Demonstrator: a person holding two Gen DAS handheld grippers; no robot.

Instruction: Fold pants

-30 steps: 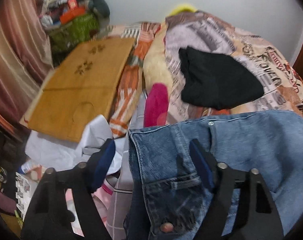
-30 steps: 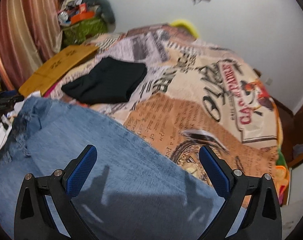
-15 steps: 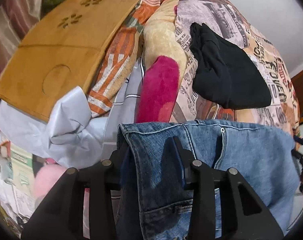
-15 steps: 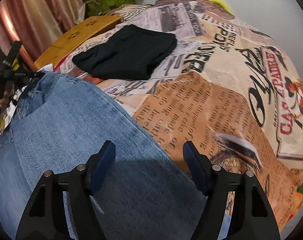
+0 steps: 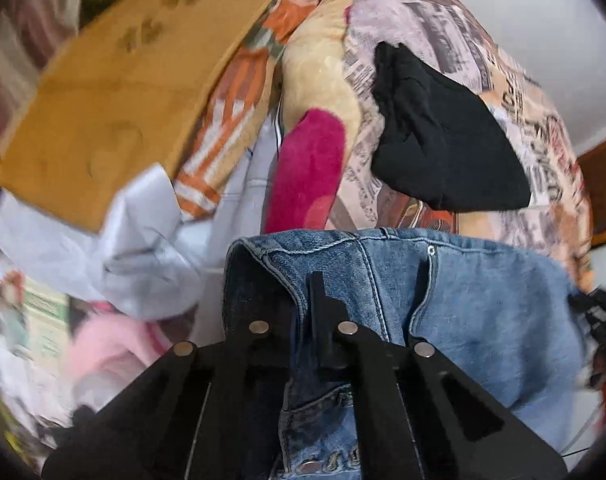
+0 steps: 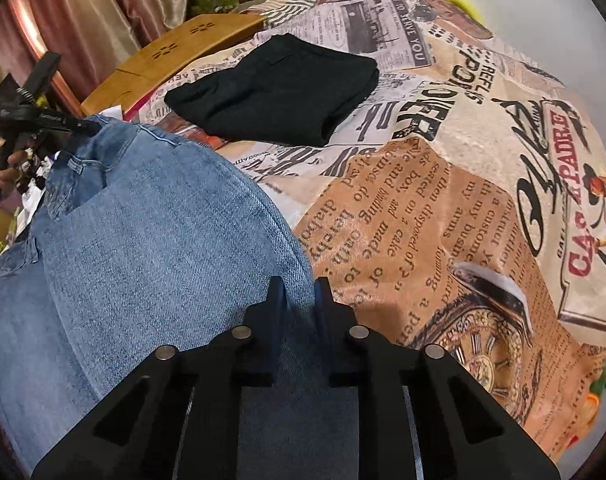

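Blue jeans (image 5: 483, 312) lie across the near edge of a bed with a newspaper-print cover (image 6: 463, 184). My left gripper (image 5: 303, 300) is shut on the jeans' waistband corner, which folds over its fingers. In the right wrist view the jeans (image 6: 143, 232) spread to the left, and my right gripper (image 6: 297, 296) is shut on their far edge. The left gripper (image 6: 27, 116) shows there at the far left, holding the waistband.
Folded black pants (image 6: 279, 88) lie on the bed beyond the jeans, also in the left wrist view (image 5: 443, 136). A wooden board (image 5: 115, 96), a pink plush piece (image 5: 307, 168) and white cloth (image 5: 143, 248) lie left of the bed. Curtains (image 6: 75, 12) hang at left.
Both grippers went from wide open to shut on the jeans: the left on the waistband corner, the right on the far edge. Both views tipped downward toward the bed.
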